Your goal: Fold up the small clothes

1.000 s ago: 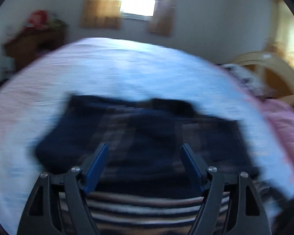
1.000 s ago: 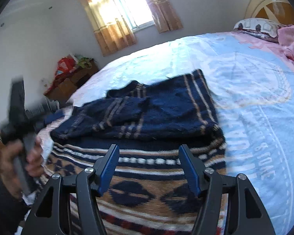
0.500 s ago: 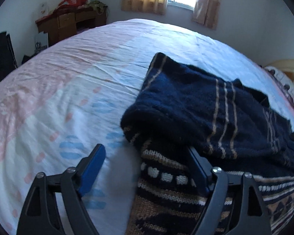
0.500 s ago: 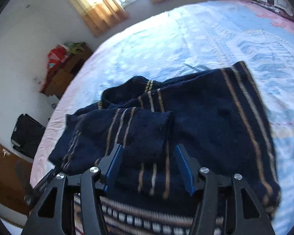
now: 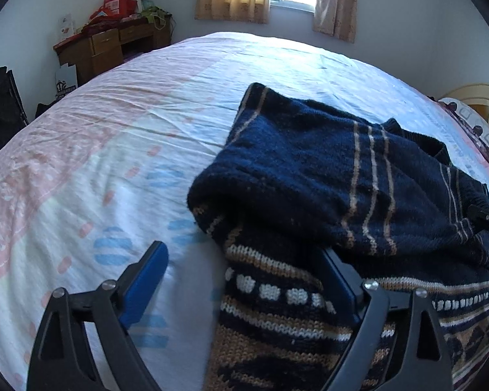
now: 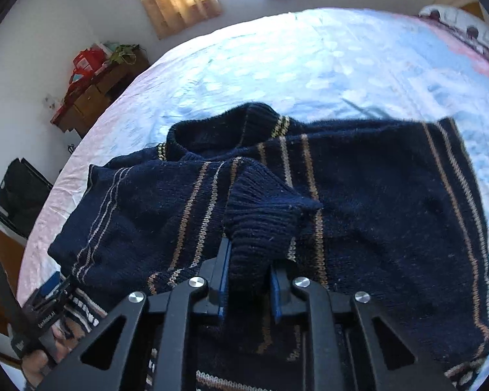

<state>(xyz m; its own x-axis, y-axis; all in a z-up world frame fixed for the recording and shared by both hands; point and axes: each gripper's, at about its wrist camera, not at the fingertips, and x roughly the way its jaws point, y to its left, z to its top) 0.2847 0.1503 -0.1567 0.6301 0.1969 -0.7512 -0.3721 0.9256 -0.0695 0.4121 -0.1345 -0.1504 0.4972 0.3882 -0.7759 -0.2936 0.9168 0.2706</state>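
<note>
A navy knitted sweater (image 5: 326, 169) with tan stripes lies on the bed, its sleeves folded over the body and its patterned hem (image 5: 277, 296) nearest me. My left gripper (image 5: 241, 280) stands at the sweater's left side edge with its jaws opening wide. The knit edge lies between them, and the right finger sits under the folded sleeve without pressing. In the right wrist view my right gripper (image 6: 249, 277) is closing on the ribbed sleeve cuff (image 6: 260, 218), and both pads press it. The left gripper (image 6: 49, 309) shows there at the lower left.
The bed sheet (image 5: 120, 150) is pale pink and blue, and bare to the left and beyond the sweater. A wooden desk (image 5: 111, 45) with red bags stands by the far wall. A black bag (image 6: 22, 192) is on the floor; a pillow (image 6: 463, 22) lies far right.
My right gripper moved forward over the sweater and closed on the sleeve cuff. My left gripper swung to the sweater's left edge, dropped lower, and its jaws widened.
</note>
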